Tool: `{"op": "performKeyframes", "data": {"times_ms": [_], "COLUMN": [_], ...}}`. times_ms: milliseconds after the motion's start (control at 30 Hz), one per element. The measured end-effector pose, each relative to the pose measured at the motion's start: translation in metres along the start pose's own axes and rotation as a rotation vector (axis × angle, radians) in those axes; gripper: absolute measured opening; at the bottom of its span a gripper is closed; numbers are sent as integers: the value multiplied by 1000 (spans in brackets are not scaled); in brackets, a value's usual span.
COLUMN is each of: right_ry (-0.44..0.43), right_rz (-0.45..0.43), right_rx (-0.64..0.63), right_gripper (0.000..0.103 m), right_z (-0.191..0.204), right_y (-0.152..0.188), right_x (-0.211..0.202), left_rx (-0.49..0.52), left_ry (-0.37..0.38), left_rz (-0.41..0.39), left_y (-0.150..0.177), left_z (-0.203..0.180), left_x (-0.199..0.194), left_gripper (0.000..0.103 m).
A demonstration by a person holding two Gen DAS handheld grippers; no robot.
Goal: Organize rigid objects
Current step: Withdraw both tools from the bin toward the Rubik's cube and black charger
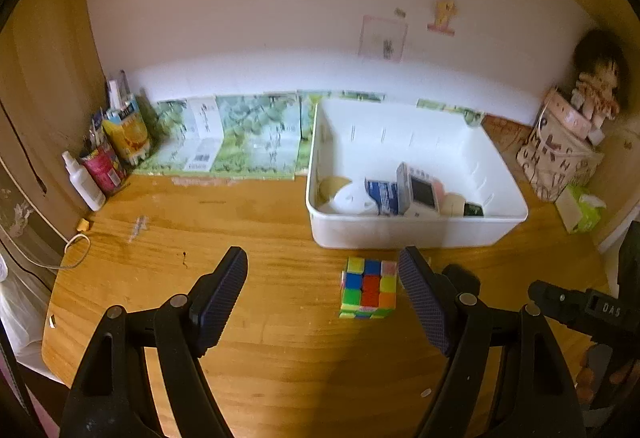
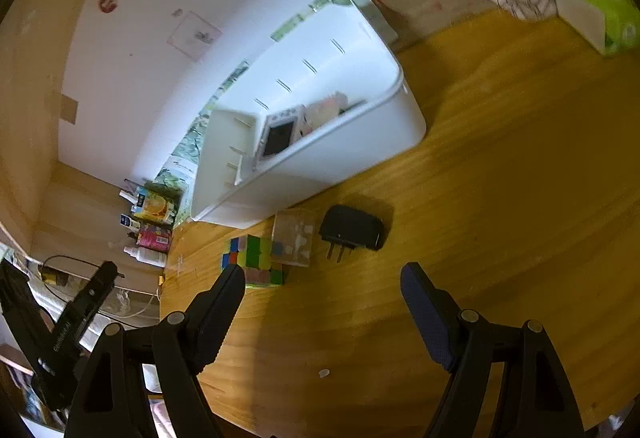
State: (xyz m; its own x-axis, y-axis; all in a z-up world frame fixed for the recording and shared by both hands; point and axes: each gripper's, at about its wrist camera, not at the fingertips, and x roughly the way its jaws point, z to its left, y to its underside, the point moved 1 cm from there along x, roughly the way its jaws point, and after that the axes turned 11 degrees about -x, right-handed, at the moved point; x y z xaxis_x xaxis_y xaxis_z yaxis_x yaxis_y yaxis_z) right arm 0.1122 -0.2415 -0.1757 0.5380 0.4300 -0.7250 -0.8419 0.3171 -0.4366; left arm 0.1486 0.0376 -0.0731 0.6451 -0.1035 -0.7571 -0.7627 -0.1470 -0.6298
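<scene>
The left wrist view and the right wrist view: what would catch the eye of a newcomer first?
The bright multicoloured puzzle cube stands out on the wooden desk, just in front of the white plastic bin that already holds several small items. In the right wrist view, a black plug adapter and a flat clear case lie beside the cube. Both the left gripper and the right gripper are open and empty.

A multicoloured cube [image 1: 369, 288], a clear flat case [image 2: 295, 236] and a black plug [image 2: 352, 232] lie on the table [image 2: 500, 197] before a white bin [image 1: 416, 230] already holding small items.
</scene>
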Motion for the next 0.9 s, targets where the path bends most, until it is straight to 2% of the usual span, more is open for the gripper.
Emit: {"op": "performKeyframes", "data": {"times_ms": [167,267,567,800,900], "right_ry": [-9,-4,13,61,109], "right_rz": [40,66,120,146,161], "right_rx": [59,91,176,209,215], "right_gripper": [81,81,81,81,81], "right_z": [-3,-5,-8,-5,-4], "right_y": [0,0,-2,-8,-11], "right_x": [13,23,51,69,78], "left_rx": [38,72,163,211,216], "left_ry": [12,24,51,53,62], "left_rz": [89,147,315,434,475], "left_y": [2,5,13,17,18], "left_z": [-5,-10,-27,-33,-35], "left_x": [21,35,76,107,118], "left_gripper": [81,85,85,85,85]}}
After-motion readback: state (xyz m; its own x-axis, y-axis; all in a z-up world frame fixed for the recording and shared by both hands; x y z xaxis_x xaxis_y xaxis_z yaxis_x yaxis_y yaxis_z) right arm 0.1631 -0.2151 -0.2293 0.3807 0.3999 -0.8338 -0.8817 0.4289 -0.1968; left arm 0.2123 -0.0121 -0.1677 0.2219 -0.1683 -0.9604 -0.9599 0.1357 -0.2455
